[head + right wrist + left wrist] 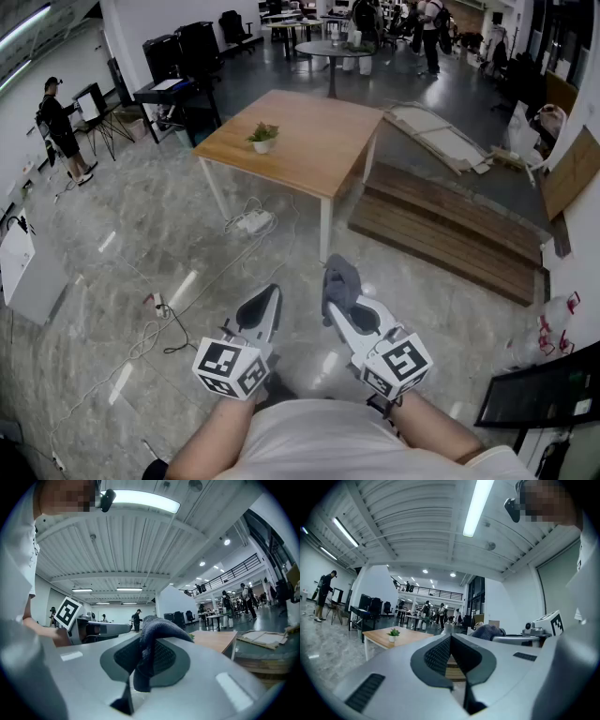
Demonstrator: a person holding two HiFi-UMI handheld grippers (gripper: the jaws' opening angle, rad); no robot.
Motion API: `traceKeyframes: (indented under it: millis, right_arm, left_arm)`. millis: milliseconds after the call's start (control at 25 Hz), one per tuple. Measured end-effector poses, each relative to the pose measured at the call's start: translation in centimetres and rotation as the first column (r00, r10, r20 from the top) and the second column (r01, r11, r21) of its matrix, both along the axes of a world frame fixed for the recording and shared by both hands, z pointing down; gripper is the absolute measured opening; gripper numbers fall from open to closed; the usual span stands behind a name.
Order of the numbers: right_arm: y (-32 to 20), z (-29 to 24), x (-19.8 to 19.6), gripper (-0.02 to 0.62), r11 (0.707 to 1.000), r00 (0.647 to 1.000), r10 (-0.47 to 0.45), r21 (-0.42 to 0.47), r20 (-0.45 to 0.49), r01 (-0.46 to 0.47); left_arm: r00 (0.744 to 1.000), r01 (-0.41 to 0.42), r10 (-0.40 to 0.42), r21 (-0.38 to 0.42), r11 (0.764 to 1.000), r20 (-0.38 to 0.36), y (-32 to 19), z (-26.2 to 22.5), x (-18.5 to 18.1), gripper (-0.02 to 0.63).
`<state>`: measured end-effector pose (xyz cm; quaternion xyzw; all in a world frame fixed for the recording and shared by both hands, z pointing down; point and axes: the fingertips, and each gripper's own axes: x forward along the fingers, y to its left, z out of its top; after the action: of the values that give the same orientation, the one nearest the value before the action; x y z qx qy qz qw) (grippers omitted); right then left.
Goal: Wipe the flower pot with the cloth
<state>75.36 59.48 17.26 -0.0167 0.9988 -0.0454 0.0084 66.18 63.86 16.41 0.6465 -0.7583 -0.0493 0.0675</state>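
Left hand-held gripper: jaws held together, empty.
Right hand-held gripper: clamped on cloth.
Flower pot: set near table edge, well apart across floor.

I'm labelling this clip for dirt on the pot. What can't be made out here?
Flower pot: too small in the head view to show dirt.
Same pot, right gripper view: almost all hidden behind the cloth.
Cloth's full size: bunched between the right gripper fingers.
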Motion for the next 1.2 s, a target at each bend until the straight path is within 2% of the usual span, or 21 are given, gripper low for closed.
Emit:
traceKeyframes:
  millis: [600, 920, 1200]
  right_arm:
    - [0.0, 0.9, -1.5, 0.035, 0.999, 1.000, -0.003, -0.033, -0.002, 0.003]
    - [-0.2, 2.0, -9.2, 0.035, 1.000, 0.999, 0.014, -0.013, -0.044, -0.014]
    - [-1.3, 2.2, -18.9, 0.035, 0.999, 0.998, 0.038, -0.026, -0.059, -0.039]
  left_arm:
    - [0.999, 0.002, -0.002, -0.010, 1.000, -0.035, 0.1, 1.3, -1.8, 0.006]
    - [0.998, 0.025, -0.026, -0.029, 0.999, -0.060, 0.9, 2.4, -9.8, 0.006]
    - [0.999, 0.009, -0.011, -0.027, 1.000, -0.051, 0.2, 2.0, -19.5, 0.006]
